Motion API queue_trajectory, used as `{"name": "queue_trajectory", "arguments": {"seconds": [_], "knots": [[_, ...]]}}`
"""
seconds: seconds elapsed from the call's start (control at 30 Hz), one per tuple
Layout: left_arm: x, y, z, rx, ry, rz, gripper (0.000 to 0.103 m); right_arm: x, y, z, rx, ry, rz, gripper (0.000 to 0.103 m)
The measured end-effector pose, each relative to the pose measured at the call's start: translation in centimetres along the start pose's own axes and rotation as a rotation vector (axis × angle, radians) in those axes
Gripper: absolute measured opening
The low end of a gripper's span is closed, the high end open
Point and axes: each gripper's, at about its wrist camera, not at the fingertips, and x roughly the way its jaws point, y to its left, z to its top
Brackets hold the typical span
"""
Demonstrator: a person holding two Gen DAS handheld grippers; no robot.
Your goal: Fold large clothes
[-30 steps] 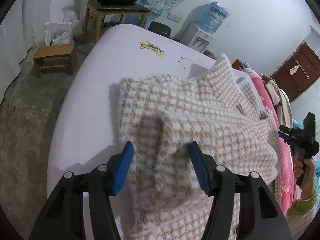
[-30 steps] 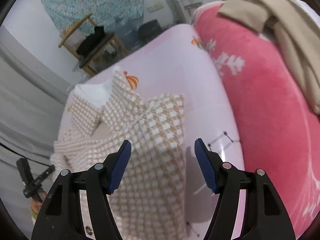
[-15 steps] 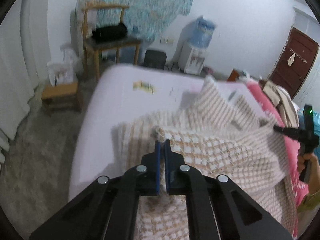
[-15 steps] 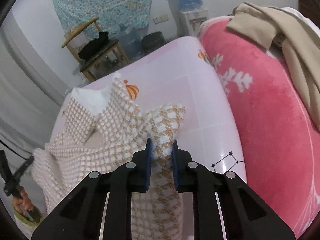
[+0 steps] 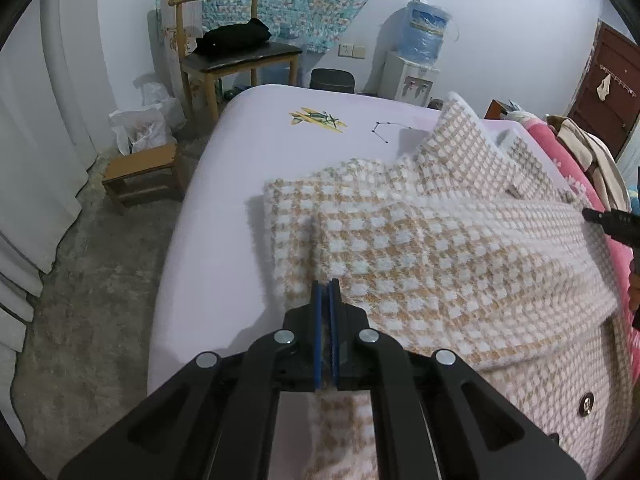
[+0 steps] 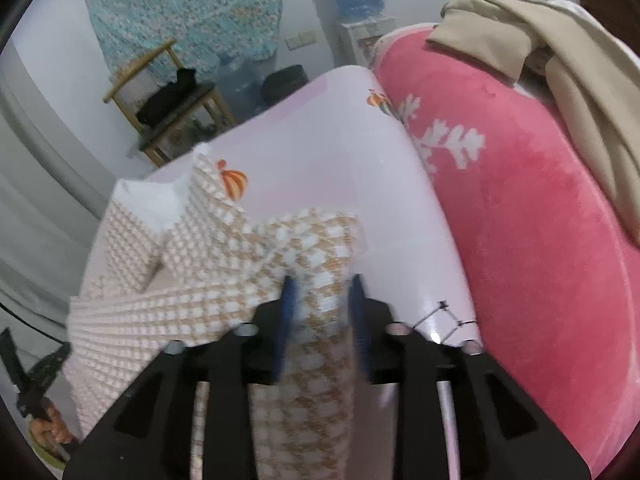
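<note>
Since a second ago: left gripper (image 5: 327, 292), then apart around checked garment (image 5: 440, 248), now clamped on its fold. Right gripper (image 6: 322, 304) pinched, now jaws opening, cloth between blue pads, image blurred. Garment lies half-lifted on lilac bed (image 5: 240, 152), beside pink blanket (image 6: 540, 220). Wooden chair (image 5: 236, 52) beyond bed.

One checked garment (image 5: 440, 248), two hand-held grippers (image 5: 327, 292) (image 6: 322, 300), one chair (image 5: 236, 52), one stool (image 5: 140, 168).
</note>
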Motion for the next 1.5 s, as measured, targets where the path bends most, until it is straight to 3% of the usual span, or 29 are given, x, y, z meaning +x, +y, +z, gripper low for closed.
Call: {"name": "queue_trajectory", "arguments": {"seconds": [0.07,0.2,0.27,0.33,0.43,0.5,0.63,0.9,1.03,1.17,1.23,1.3,1.33,1.4,1.5], "knots": [[0.0,0.3,-0.2,-0.004,0.002,-0.007,0.003,-1.0,0.2,0.1,-0.014,-0.023,-0.062,0.062],[0.2,0.2,-0.4,-0.011,0.003,-0.01,0.003,-4.4,2.9,-0.3,-0.096,-0.141,-0.116,0.061],[0.2,0.2,-0.4,-0.01,0.005,-0.009,0.003,-6.4,6.8,-1.3,-0.208,-0.201,-0.035,0.05],[0.2,0.3,-0.4,-0.015,0.007,-0.011,0.003,-6.3,11.0,-2.5,-0.33,-0.152,0.086,0.04],[0.1,0.3,-0.5,-0.026,0.011,-0.012,0.003,-3.5,17.8,-5.2,-0.491,0.029,0.278,0.024],[0.0,0.2,-0.6,-0.029,0.011,-0.01,0.004,-1.2,20.9,-6.8,-0.554,0.117,0.339,0.014],[-0.2,0.4,-0.8,-0.026,0.008,-0.013,0.006,4.3,24.4,-9.2,-0.628,0.244,0.289,0.014],[-2.4,2.1,-2.0,-0.043,-0.04,-0.057,0.006,3.2,27.7,-8.6,-0.673,0.22,0.333,0.011],[-2.7,2.4,-2.5,-0.069,-0.05,-0.07,0.006,6.4,30.7,-8.6,-0.671,0.263,0.333,0.011],[-3.9,2.0,-2.1,-0.069,-0.097,-0.109,0.006,7.6,30.7,-7.0,-0.569,0.27,0.365,0.011],[-4.1,1.5,-1.4,-0.062,-0.109,-0.138,0.007,6.4,29.8,-6.1,-0.52,0.259,0.388,0.019],[-3.9,0.6,-0.4,-0.05,-0.112,-0.171,0.007,3.8,28.0,-5.1,-0.491,0.181,0.402,0.033],[-3.7,0.0,0.1,-0.043,-0.11,-0.191,0.008,2.7,26.6,-4.4,-0.475,0.146,0.397,0.033],[-2.4,-1.3,1.1,-0.021,-0.083,-0.219,0.011,0.4,23.3,-3.7,-0.442,0.075,0.332,0.033],[0.2,-2.1,1.7,-0.02,-0.013,-0.168,0.011,-1.3,17.2,-2.2,-0.373,0.02,0.174,0.032]]}}
